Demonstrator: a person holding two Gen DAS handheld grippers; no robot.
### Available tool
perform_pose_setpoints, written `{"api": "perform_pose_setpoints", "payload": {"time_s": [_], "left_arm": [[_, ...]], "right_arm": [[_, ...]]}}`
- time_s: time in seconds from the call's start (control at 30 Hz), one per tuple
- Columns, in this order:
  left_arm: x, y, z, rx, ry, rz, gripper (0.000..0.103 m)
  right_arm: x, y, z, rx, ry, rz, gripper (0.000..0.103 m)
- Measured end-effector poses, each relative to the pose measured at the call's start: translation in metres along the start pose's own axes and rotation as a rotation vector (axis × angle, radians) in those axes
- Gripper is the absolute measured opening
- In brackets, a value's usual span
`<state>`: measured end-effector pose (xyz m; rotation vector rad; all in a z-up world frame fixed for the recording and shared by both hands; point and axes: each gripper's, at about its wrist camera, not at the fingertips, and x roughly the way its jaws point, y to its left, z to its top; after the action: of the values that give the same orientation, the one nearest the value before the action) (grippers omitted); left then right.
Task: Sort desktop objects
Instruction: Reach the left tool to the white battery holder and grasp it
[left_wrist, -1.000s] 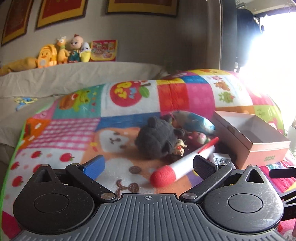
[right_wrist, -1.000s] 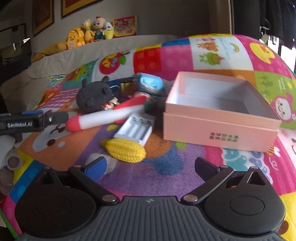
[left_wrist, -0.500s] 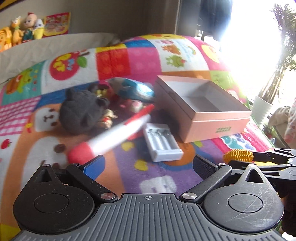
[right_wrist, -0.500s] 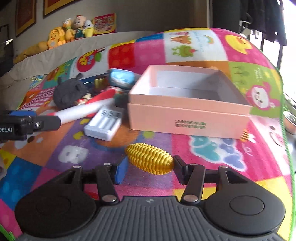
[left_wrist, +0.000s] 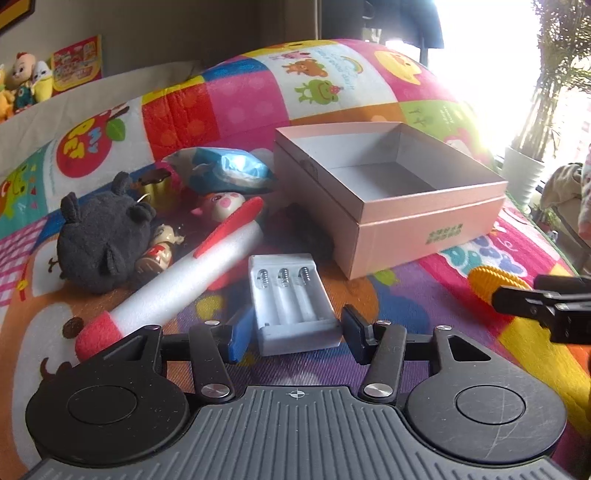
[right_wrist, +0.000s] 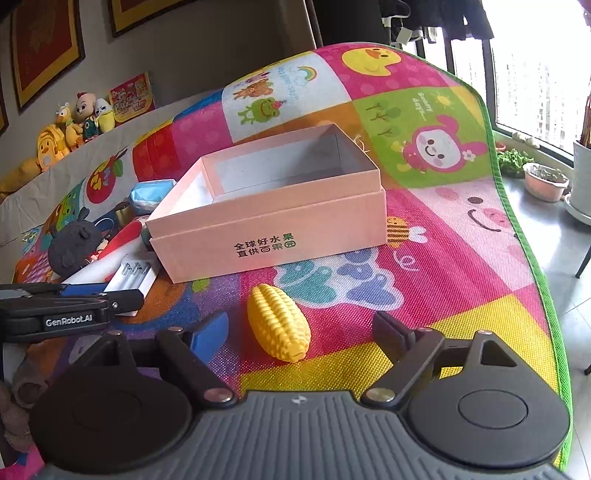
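An empty pink box (left_wrist: 391, 195) stands on the colourful play mat; it also shows in the right wrist view (right_wrist: 269, 218). My left gripper (left_wrist: 295, 332) has its jaws around the near end of a white battery holder (left_wrist: 291, 299), close to its sides; contact is unclear. My right gripper (right_wrist: 299, 332) is open, and a yellow toy corn (right_wrist: 279, 321) lies on the mat between its fingers. A red-and-white foam rocket (left_wrist: 177, 280), a dark plush toy (left_wrist: 99, 240) and a blue packet (left_wrist: 229, 170) lie left of the box.
Small figurines (left_wrist: 221, 205) lie among the pile. The mat's green edge (right_wrist: 517, 229) drops to a floor with plant pots (right_wrist: 546, 181) on the right. Plush toys (right_wrist: 74, 125) line the back ledge.
The right gripper held the corn half a second ago and has opened; the corn now lies on the mat. The left gripper swung right and narrowed around the battery holder.
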<state>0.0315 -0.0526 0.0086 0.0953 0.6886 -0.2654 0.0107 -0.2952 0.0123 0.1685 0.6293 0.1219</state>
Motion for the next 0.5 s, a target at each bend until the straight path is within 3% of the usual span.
{"api": "perform_pose_setpoints", "payload": {"time_s": [0.1,0.17,0.2,0.27,0.33,0.37,0.5], "left_arm": [[-0.025,0.012,-0.018,0.009,0.047,-0.073,0.054],[-0.041,0.023,-0.031,0.016,0.05,-0.056,0.059],[-0.047,0.029,-0.036,0.027,0.039,-0.016,0.062],[-0.055,0.042,-0.043,0.065,0.008,0.117,0.089],[-0.059,0.053,-0.047,0.081,-0.022,0.253,0.095],[-0.061,0.059,-0.048,0.067,-0.031,0.283,0.095],[-0.076,0.067,-0.047,-0.063,-0.076,0.172,0.102]], "right_arm": [[-0.003,0.001,-0.001,-0.001,-0.016,0.002,0.09],[-0.003,0.002,-0.002,-0.008,-0.022,0.001,0.092],[-0.004,0.003,-0.002,-0.012,-0.025,0.0,0.094],[-0.004,0.004,-0.002,-0.019,-0.025,0.0,0.097],[-0.003,0.005,-0.001,-0.025,-0.021,-0.002,0.098],[-0.003,0.005,-0.001,-0.026,-0.018,-0.004,0.099],[-0.002,0.006,-0.001,-0.026,-0.014,-0.017,0.1]]}}
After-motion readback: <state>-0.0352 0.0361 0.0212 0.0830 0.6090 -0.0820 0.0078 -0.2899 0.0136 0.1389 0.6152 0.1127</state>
